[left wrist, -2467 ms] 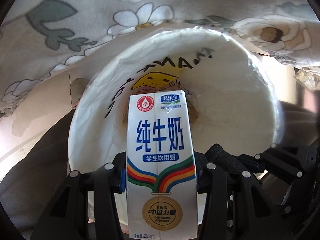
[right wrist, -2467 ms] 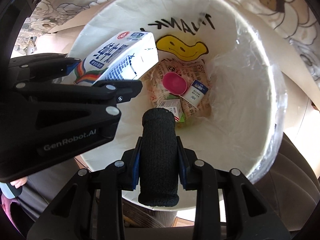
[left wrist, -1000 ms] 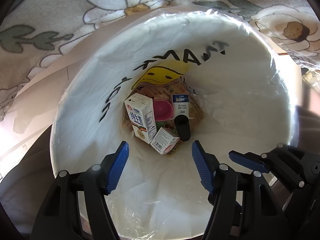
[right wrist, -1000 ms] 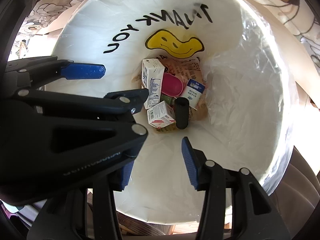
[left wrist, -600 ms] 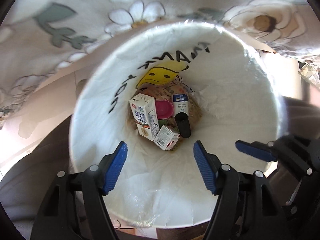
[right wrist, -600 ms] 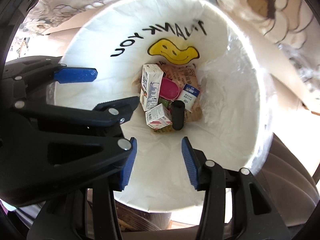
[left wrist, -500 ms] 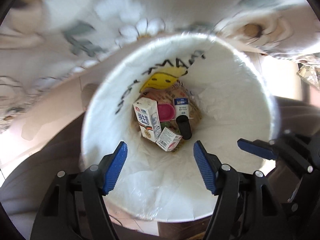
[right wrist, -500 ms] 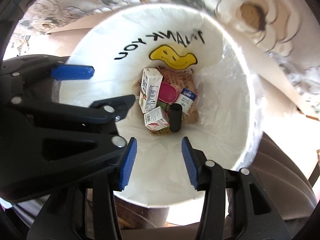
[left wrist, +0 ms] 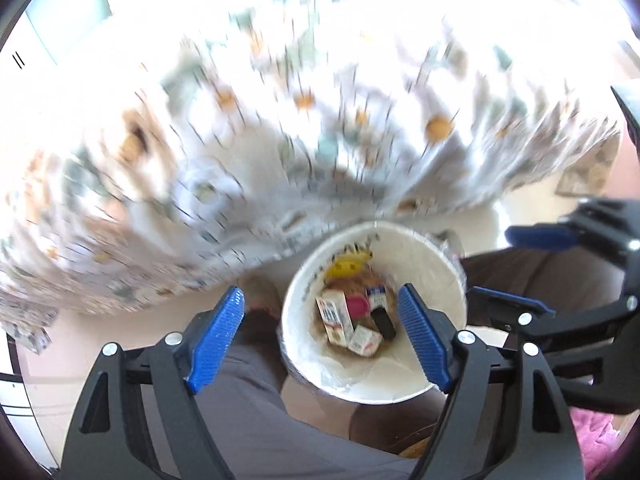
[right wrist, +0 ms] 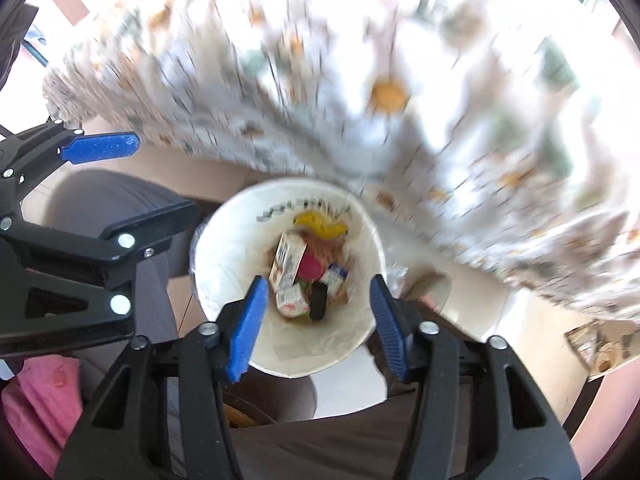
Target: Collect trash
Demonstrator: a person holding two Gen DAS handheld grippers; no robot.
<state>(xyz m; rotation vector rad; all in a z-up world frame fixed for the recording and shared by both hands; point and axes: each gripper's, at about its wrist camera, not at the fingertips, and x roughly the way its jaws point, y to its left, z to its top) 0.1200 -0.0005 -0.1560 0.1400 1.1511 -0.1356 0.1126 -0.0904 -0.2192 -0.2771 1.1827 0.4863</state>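
Note:
A white trash bin (left wrist: 448,276) (right wrist: 224,264) lined with a smiley-face bag stands on the floor below both grippers. At its bottom lie a milk carton (left wrist: 331,314) (right wrist: 288,260), a smaller carton (left wrist: 364,342) (right wrist: 290,300), a pink lid (left wrist: 357,306) (right wrist: 311,269) and a black cylinder (left wrist: 383,322) (right wrist: 319,300). My left gripper (left wrist: 320,338) hangs high over the bin, its jaws opening, nothing between them. My right gripper (right wrist: 318,320) is also above the bin with its jaws opening and nothing held.
A table with a floral cloth (left wrist: 280,140) (right wrist: 400,100) overhangs the bin's far side, blurred. A person's grey trouser legs (left wrist: 248,412) (right wrist: 120,200) flank the bin. Pink fabric (right wrist: 36,396) (left wrist: 592,436) lies beside one leg. Pale floor shows around the bin.
Both grippers have risen well above the bin and tilted, so the bin looks much smaller. Both pairs of jaws stand wider. The trash lies where it fell.

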